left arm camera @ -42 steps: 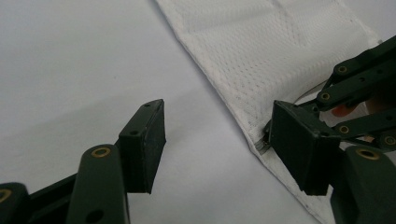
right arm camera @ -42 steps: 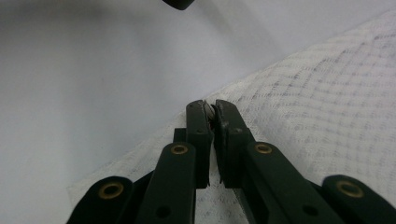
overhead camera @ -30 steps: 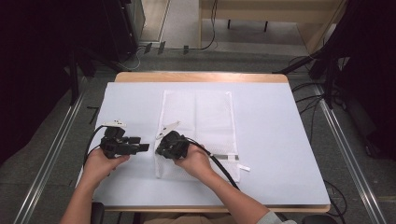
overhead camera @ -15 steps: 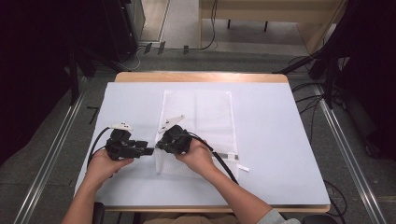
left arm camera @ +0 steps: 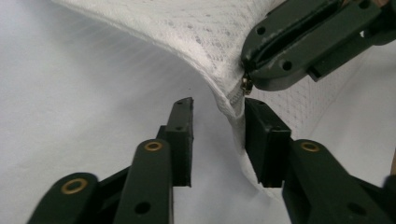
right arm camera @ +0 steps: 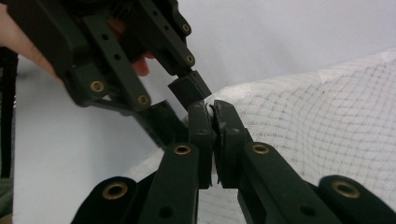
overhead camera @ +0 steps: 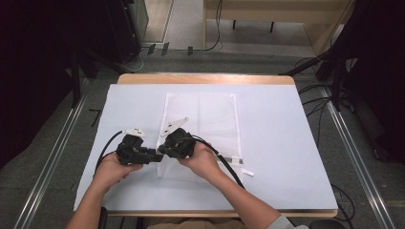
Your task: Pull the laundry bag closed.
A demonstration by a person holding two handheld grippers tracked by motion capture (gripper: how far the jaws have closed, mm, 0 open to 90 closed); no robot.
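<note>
A white rectangular mesh laundry bag (overhead camera: 205, 126) lies flat on the pale sheet that covers the wooden table (overhead camera: 282, 143), near the middle and towards the person's side, its long axis running away from the person. At the bag's near left corner the two grippers meet. The right gripper (overhead camera: 168, 146), held in the person's right hand (overhead camera: 203, 160), has its jaws pressed together on the lifted edge of the mesh; in the right gripper view (right arm camera: 212, 122) the pads are clamped on the fabric with no gap to be seen. In the left gripper view a small metal zipper pull (left arm camera: 247, 86) hangs at the tip of those closed jaws, on the bag's seam. The left gripper (left arm camera: 217, 114), held in the left hand (overhead camera: 111, 167), points at the same corner from the left. Its jaws have just been closing and now stand at a middling gap, with the folded edge of the bag between them: the mesh lies against the inner face of one pad, while the other pad is still clear of it.
</note>
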